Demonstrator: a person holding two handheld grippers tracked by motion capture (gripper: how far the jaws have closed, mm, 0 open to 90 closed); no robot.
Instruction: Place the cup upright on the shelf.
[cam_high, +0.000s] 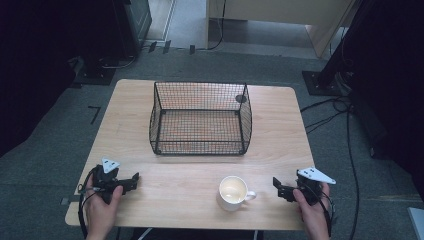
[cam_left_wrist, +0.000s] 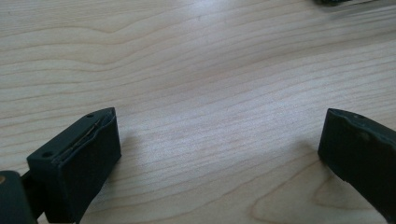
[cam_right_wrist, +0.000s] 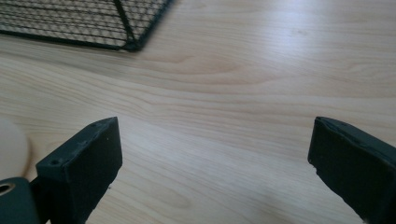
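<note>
— Mug (cam_high: 233, 192) near the front edge, just left of right gripper (cam_high: 278, 187); jaws wide, gripping nothing.
— Left gripper (cam_high: 133, 181)?
— Spread too, resting empty at near left.
— Next?
— Probably reaching left for the mug, then carrying to wire basket (cam_high: 200, 145) beyond.

Right gripper view's left edge cuts off the blurred mug (cam_right_wrist: 11, 149)

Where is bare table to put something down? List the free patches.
Free: the strip between the left hand-held gripper and the cup; both side margins of the table beside the wire basket. Tighter: between the cup and the right hand-held gripper.
</note>
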